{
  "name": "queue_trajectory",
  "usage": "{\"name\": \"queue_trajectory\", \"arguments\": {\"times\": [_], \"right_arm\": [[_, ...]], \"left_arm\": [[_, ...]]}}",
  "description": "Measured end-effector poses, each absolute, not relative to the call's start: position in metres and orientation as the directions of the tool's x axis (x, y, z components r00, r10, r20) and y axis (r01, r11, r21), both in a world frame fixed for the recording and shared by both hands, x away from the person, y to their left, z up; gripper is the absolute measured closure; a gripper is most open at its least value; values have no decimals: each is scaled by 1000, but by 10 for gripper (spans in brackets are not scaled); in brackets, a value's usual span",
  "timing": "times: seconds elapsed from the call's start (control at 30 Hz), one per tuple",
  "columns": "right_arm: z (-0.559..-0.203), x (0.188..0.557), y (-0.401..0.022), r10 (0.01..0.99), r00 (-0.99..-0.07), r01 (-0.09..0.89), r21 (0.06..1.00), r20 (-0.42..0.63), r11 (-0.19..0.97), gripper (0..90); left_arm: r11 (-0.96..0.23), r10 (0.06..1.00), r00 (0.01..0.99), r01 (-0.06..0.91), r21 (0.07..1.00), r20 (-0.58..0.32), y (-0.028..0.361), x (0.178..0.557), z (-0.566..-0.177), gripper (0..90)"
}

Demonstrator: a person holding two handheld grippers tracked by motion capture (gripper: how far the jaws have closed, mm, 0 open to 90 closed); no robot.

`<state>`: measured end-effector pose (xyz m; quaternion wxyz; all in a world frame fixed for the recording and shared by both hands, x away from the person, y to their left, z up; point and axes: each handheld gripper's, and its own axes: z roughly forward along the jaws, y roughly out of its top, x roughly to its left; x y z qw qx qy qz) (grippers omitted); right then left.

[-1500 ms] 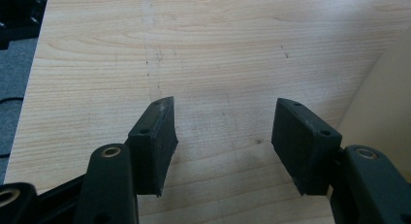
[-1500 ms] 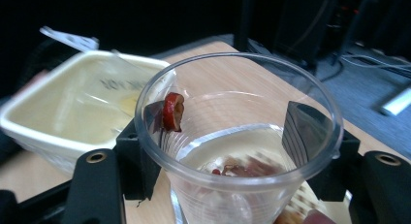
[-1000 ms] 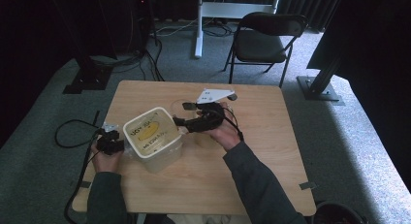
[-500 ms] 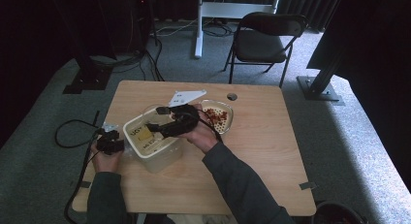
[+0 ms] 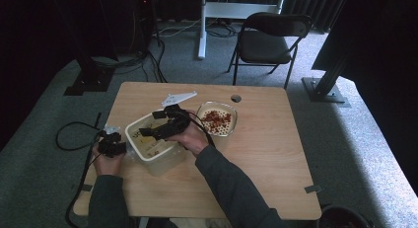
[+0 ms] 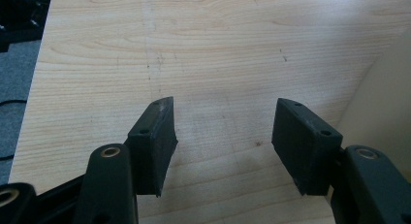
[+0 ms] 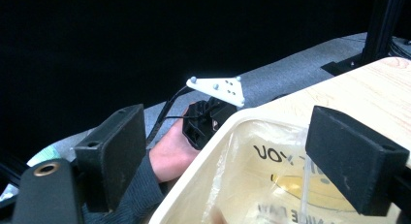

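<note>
A cream plastic tub stands on the left half of the wooden table. A clear printed bag lies inside it. My right gripper hovers over the tub's mouth, pointing left. Its jaws have just been opening and now stand open above the rim, with nothing pressed between the pads. My left gripper rests low at the tub's left side. It is open over bare wood, with the tub wall at its right. The right gripper view shows the left gripper and its hand past the rim.
A glass bowl of red-brown pieces stands just right of the tub. A cable loops off the table's left edge. A folding chair and dark stands are on the floor beyond the table.
My right gripper has moved left from over the bowl to above the tub, uncovering the bowl. The left gripper has stayed put.
</note>
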<state>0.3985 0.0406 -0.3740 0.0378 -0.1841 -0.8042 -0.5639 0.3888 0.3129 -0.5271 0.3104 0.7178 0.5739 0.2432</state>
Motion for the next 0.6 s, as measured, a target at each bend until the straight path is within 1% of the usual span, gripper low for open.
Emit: {"name": "queue_trajectory", "arguments": {"times": [0.17,0.37,0.5,0.6], "right_arm": [[-370,395,29,263,-932,320,907,249,274,148],[-363,383,7,322,-931,267,924,174,273,174],[-364,372,-15,357,-925,240,932,133,273,185],[-370,356,-37,385,-915,231,937,118,261,194]], "left_arm": [[-152,975,224,674,723,-4,313,389,-527,420],[-149,975,221,674,724,-5,312,389,-527,420],[-150,975,222,673,724,-5,312,389,-527,419],[-146,976,218,673,725,-6,313,388,-527,418]]}}
